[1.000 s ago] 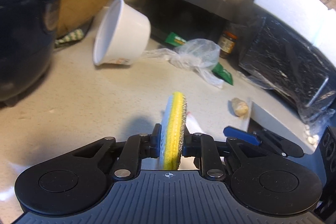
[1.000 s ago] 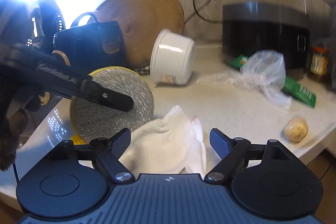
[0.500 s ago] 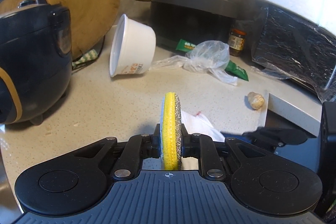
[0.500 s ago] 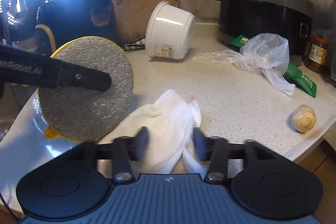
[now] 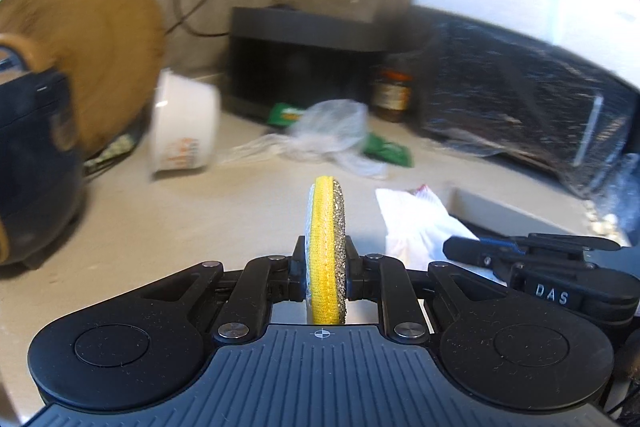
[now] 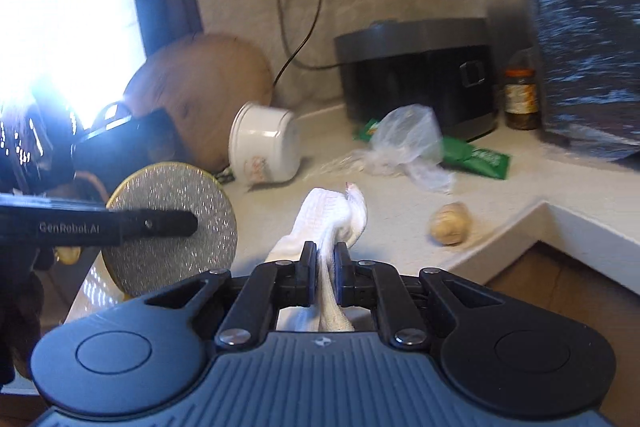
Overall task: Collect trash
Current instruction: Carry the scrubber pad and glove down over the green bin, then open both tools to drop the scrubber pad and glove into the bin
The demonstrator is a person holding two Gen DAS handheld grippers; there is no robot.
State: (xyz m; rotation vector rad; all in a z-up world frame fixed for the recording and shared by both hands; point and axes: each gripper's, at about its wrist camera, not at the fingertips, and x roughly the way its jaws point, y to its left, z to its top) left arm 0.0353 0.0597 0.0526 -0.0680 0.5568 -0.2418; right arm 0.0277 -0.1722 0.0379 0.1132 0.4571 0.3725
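Two tools: right tool (image 6: 326,261) clamped on tissue (image 6: 334,213); left tool (image 5: 326,263) clamped on sponge (image 5: 326,227).
Tissue: light, soft, tears easily.
Hold: bunched middle.

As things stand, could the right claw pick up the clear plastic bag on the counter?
Probably not yet. The right claw is shut on the white tissue, so it has no free grip. The path to the bag looks clear across the counter; only the tissue stands between.

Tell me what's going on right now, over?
Left hand-held gripper clamped on round scrub sponge. Right hand-held gripper shut on white crumpled tissue. Plastic bag, green wrappers, tipped cup on counter. Nothing blocking.
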